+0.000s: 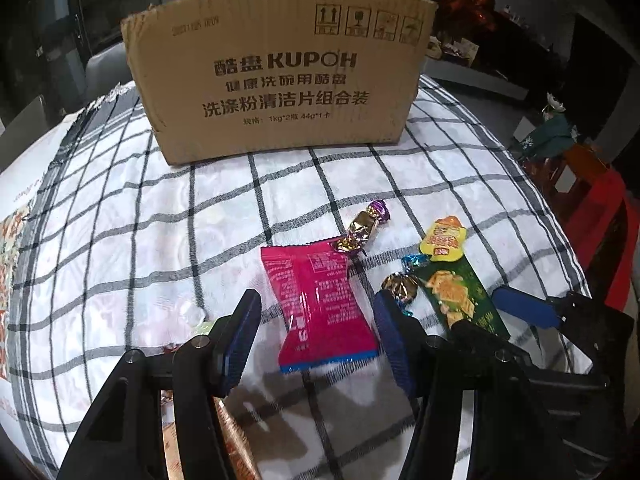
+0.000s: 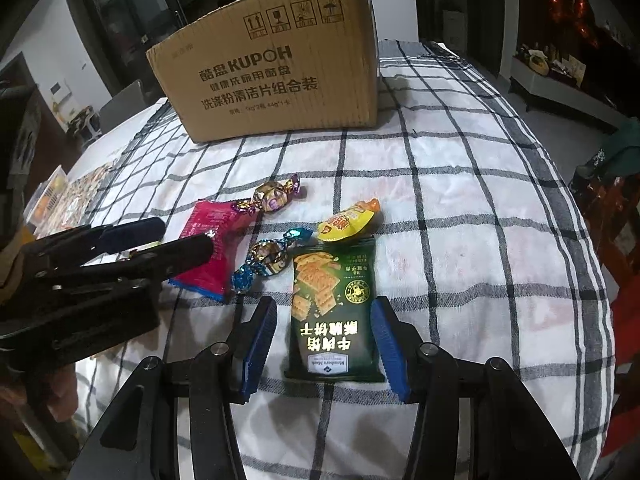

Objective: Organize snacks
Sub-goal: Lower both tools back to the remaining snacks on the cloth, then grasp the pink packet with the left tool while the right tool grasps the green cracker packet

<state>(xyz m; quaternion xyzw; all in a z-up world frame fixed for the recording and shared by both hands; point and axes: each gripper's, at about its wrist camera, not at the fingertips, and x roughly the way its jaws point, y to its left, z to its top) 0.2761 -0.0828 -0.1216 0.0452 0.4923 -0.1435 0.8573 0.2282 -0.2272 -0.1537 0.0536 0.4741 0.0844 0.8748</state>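
Between my right gripper (image 2: 324, 344), jaws parted and not yet touching it, lies the green cracker packet (image 2: 334, 312), long axis running near-to-far toward the cardboard box (image 2: 272, 72), while my left gripper (image 1: 316, 336), likewise open, straddles the pink snack packet (image 1: 320, 304) just left.

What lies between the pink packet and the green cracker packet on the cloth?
A blue-ended wrapped candy lies between the pink packet and the green cracker packet, clearest in the right wrist view.
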